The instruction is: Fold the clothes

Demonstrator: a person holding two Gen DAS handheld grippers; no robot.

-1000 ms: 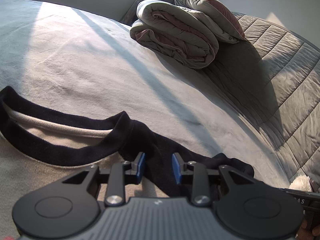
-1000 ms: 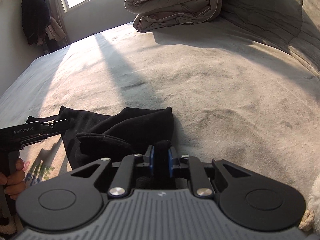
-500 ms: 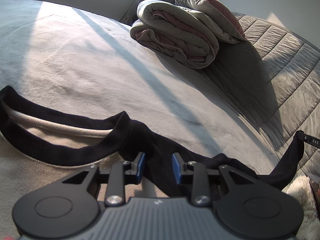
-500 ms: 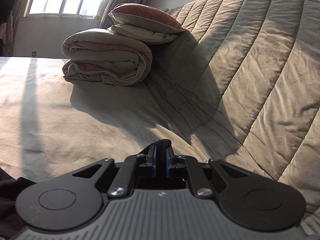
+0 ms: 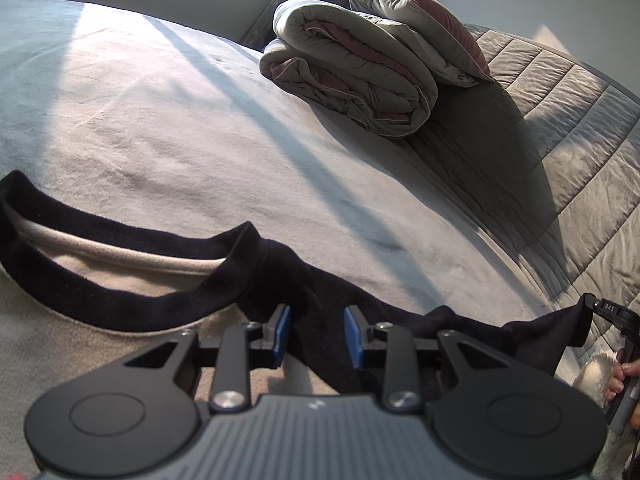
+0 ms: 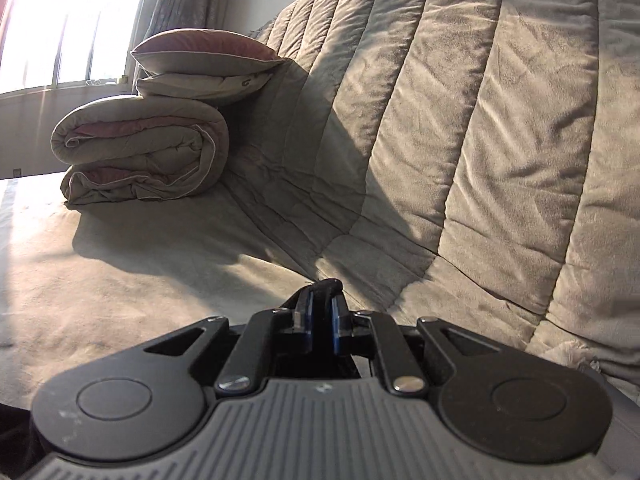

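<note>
One black sleeve (image 5: 400,320) apparently stretched, right gripper (image 6: 318,312) pinching cuff

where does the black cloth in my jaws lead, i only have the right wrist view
Observer: It is the black sleeve of a shirt, stretched out sideways from the black collar lying on the bed.
Operator: is the left gripper holding anything
Observer: No. The left gripper has its jaws open over the shoulder end of that sleeve.
Operator: what colour is the shirt body
Observer: The beige shirt body lies flat, below the collar.
</note>
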